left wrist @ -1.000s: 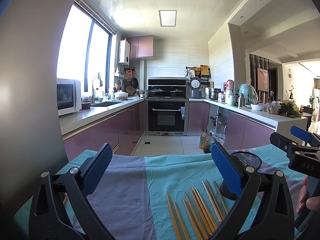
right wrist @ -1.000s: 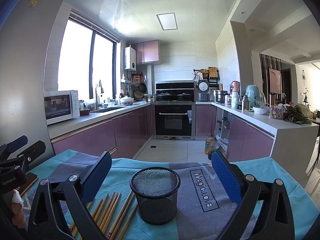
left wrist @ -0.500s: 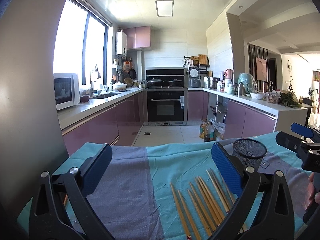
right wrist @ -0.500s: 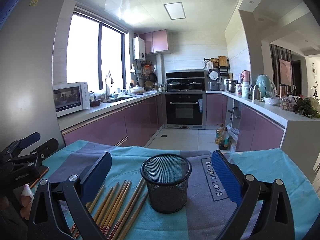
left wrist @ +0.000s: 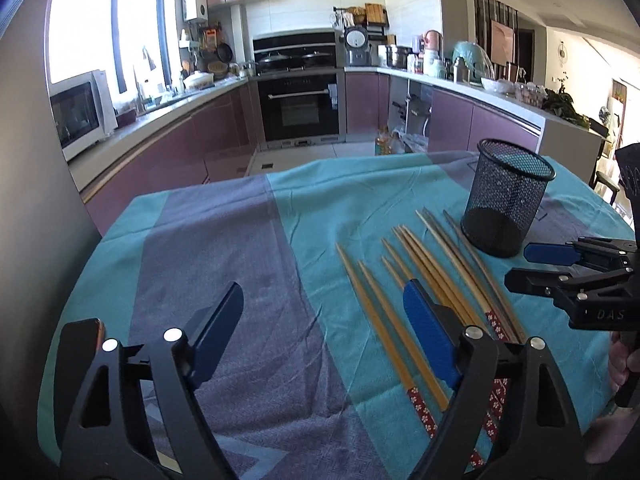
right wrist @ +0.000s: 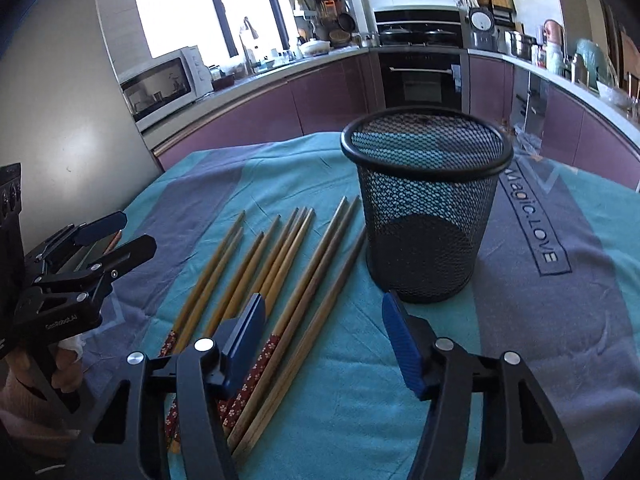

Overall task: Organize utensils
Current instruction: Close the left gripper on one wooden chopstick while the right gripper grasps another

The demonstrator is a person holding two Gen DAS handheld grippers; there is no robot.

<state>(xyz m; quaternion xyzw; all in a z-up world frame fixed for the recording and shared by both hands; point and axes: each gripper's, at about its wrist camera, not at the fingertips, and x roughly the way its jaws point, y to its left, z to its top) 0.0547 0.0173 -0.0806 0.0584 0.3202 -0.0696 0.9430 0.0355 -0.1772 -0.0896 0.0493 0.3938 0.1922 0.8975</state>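
Several wooden chopsticks (left wrist: 420,280) with red patterned ends lie side by side on the cloth; they also show in the right wrist view (right wrist: 280,264). An empty black mesh cup (left wrist: 504,200) stands upright just right of them, also in the right wrist view (right wrist: 424,204). My left gripper (left wrist: 324,312) is open and empty, low over the cloth left of the chopsticks. My right gripper (right wrist: 324,316) is open and empty, above the chopsticks' thick ends, in front of the cup. Each gripper shows in the other's view: the right (left wrist: 532,262), the left (right wrist: 120,232).
A teal and grey cloth (left wrist: 224,240) covers the table; it carries the print "Magic.LOVE" (right wrist: 532,216). Behind are purple kitchen cabinets, an oven (left wrist: 300,104) and a microwave (left wrist: 80,116). A wall or pillar stands close at the left (left wrist: 32,200).
Both grippers have tilted down and dropped closer to the table. The chopsticks and cup now appear larger and nearer. Both stay open; the right jaws look narrower.
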